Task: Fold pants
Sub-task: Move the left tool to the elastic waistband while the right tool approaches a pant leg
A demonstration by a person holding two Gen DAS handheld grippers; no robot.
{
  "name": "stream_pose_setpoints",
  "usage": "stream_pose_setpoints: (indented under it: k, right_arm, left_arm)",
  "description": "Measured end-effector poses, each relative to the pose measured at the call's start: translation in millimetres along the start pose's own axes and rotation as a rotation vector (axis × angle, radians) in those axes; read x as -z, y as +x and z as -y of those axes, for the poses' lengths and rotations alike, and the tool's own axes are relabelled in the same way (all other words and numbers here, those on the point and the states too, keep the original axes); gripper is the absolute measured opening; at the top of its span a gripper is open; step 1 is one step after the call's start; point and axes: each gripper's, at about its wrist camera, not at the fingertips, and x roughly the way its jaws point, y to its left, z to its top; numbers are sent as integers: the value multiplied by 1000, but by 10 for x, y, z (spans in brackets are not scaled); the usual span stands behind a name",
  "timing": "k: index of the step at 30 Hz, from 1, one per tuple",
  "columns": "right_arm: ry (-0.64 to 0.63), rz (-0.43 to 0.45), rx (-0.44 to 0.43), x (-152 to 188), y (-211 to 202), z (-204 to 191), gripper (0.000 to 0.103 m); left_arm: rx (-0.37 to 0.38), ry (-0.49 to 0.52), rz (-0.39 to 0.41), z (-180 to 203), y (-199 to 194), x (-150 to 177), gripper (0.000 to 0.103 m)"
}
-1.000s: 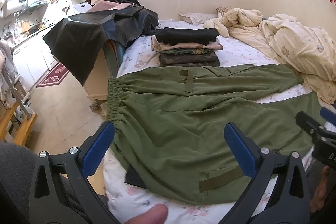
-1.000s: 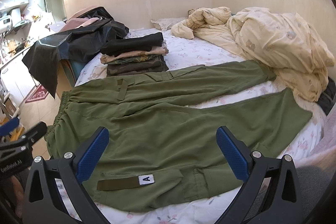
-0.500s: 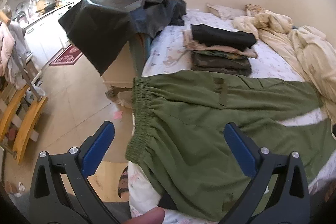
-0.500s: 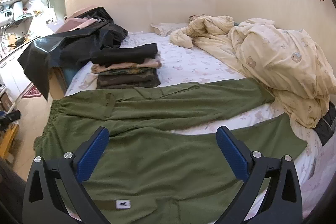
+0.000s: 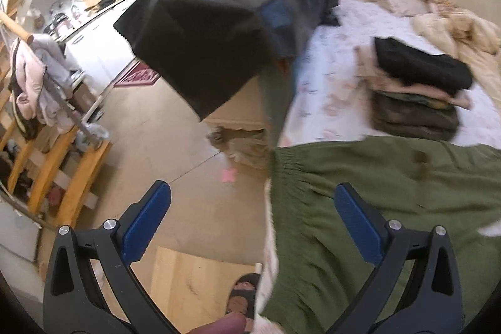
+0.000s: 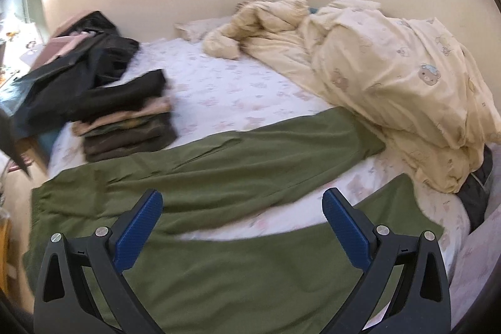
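Pants (image 6: 238,165), olive green, lie spread flat across the near part of the bed (image 6: 225,89), both legs running out to the right and splayed apart so a wedge of flowered sheet shows between them. Elastic waistband (image 5: 283,174) sits at the left edge of the mattress, bunched, right at the drop to the floor (image 5: 175,146). No fold made yet as far as I can see: legs not laid one on the other, nothing doubled over. So the task is at its start; all the folding is left. My left gripper (image 5: 253,208) hangs over the waistband corner, half over floor, half over cloth, jaws wide apart and holding nothing. My right gripper (image 6: 242,215) hovers above the middle of the garment, near the crotch and the near leg, jaws likewise spread and empty. Both views are smeared, so fine detail of seams and pockets is hard to read. Far left on the bed, a stack of folded clothes (image 6: 125,127), black piece on top; likely where the finished pants belong. Rumpled cream duvet (image 6: 391,83) fills the far right, touching the far leg's cuff. Dark jacket heap (image 5: 225,30) drapes over furniture beside the bed. My guess for the first step: take the waistband and a cuff, bring one leg over the other.
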Motion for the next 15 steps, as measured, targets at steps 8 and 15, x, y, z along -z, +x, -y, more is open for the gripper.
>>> stream_pose_setpoints:
  k: [8, 15]
  right_arm:
    - [69, -70, 62, -220, 626, 332, 103]
    - [71, -123, 116, -55, 948, 356, 103]
  left_arm:
    - [22, -18, -171, -43, 1150, -114, 103]
    - [121, 28, -222, 246, 1722, -115, 103]
